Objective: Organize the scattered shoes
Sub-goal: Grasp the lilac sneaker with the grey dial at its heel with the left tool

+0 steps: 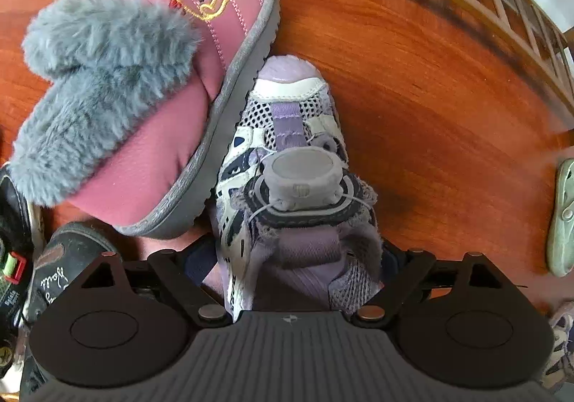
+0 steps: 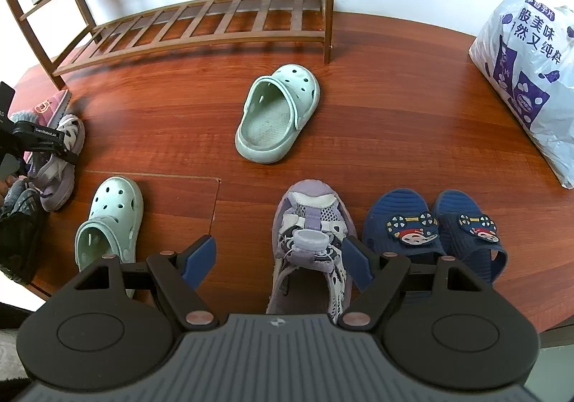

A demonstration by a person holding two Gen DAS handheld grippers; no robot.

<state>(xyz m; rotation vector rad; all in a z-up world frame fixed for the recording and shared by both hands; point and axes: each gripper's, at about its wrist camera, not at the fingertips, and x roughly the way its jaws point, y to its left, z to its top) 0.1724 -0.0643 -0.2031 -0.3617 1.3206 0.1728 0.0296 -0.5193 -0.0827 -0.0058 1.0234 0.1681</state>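
Shoes all over the wooden floor (image 2: 376, 107) here. Left wrist view: the left claw (image 1: 290, 258) points down over a lilac sneaker (image 1: 287, 165) with a round dial on top, its heel end sitting between the spread jaws. Can't tell if the pads actually touch it, since they're hidden behind the shoe. At 10 o'clock from it, a pink slipper (image 1: 150, 136) with a grey fur cuff leans its sole against the sneaker's side. A black shoe (image 1: 53, 265) sits at 8 o'clock.

Right wrist view: the right claw (image 2: 280, 258) hangs wide open and holds nothing, with the second lilac sneaker (image 2: 310, 240) just under it by the right finger. Blue sandals (image 2: 434, 226) sit at 3 o'clock, one mint clog (image 2: 109, 219) at 9, another mint clog (image 2: 278, 115) at 12. Further back stands the wooden shoe rack (image 2: 201, 21), with a white plastic bag (image 2: 527, 75) at 2 o'clock.
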